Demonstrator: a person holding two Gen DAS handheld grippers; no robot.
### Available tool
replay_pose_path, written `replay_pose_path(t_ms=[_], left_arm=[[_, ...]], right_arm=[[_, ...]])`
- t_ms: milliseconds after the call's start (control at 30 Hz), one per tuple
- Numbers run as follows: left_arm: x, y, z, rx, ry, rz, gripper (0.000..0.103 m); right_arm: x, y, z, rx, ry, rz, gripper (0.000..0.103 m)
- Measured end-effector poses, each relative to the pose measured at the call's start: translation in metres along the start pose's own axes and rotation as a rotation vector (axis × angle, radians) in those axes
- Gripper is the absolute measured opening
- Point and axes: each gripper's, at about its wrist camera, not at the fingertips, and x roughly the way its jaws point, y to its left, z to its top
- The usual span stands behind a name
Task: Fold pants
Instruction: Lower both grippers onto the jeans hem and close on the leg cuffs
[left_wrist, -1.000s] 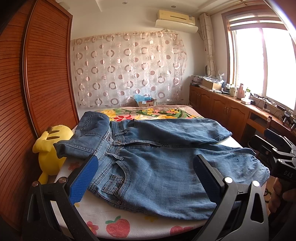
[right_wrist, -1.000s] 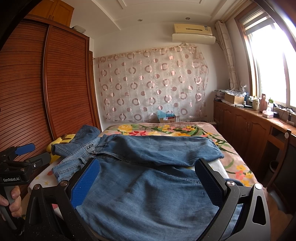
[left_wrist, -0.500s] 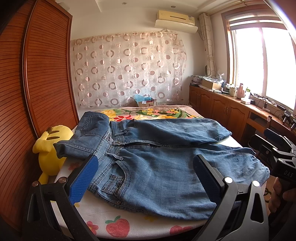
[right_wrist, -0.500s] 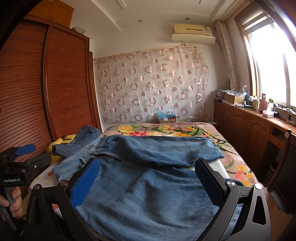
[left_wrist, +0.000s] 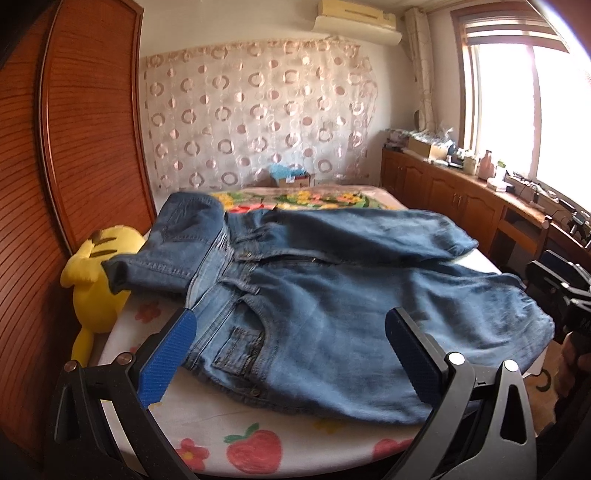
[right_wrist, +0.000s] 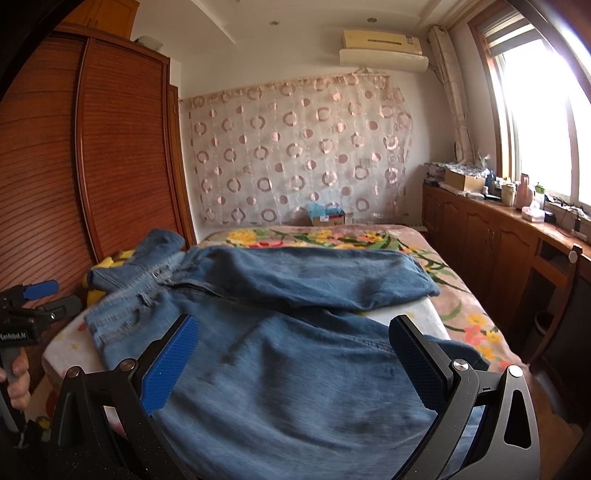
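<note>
While both hand-held grippers (left_wrist: 286, 350) (right_wrist: 291, 354) gape wide, jeans (left_wrist: 332, 295) lie crosswise, waistband leftward.

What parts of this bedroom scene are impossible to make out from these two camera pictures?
- Yellow plush toy: left wrist view, partly hidden behind the jeans.
- Jeans' near edge: right wrist view, covered by the right gripper.
- Countertop clutter: too small.
- Window: overexposed.

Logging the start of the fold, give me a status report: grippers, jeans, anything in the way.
Left gripper open, empty, above waist end. Right gripper open, empty, above leg end. Jeans spread on bed, unfolded, one waist corner flipped. Yellow plush toy beside waistband.
</note>
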Motion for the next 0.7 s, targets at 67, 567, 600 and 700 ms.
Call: replay_pose_path(t_ms=[67, 567, 600, 700], left_arm=[[0.009, 0.01, -0.003, -0.004, 0.02, 0.015, 0.102], [0.042, 0.062, -0.027, -0.05, 0.103, 0.061, 0.102], [0.041, 0.065, -0.027, -0.052, 0.104, 0.066, 0.102], [0.046, 0.083, -0.028, -0.065, 0.106, 0.094, 0.099]], right_arm=[[0.002, -0.004, 0.0, -0.008, 0.019, -0.009, 0.101], [-0.007, -0.022, 0.004, -0.003, 0.131, -0.053, 0.091], [-0.01, -0.024, 0.004, -0.001, 0.136, -0.055, 0.091], [-0.017, -0.026, 0.004, -0.003, 0.154, -0.072, 0.091]])
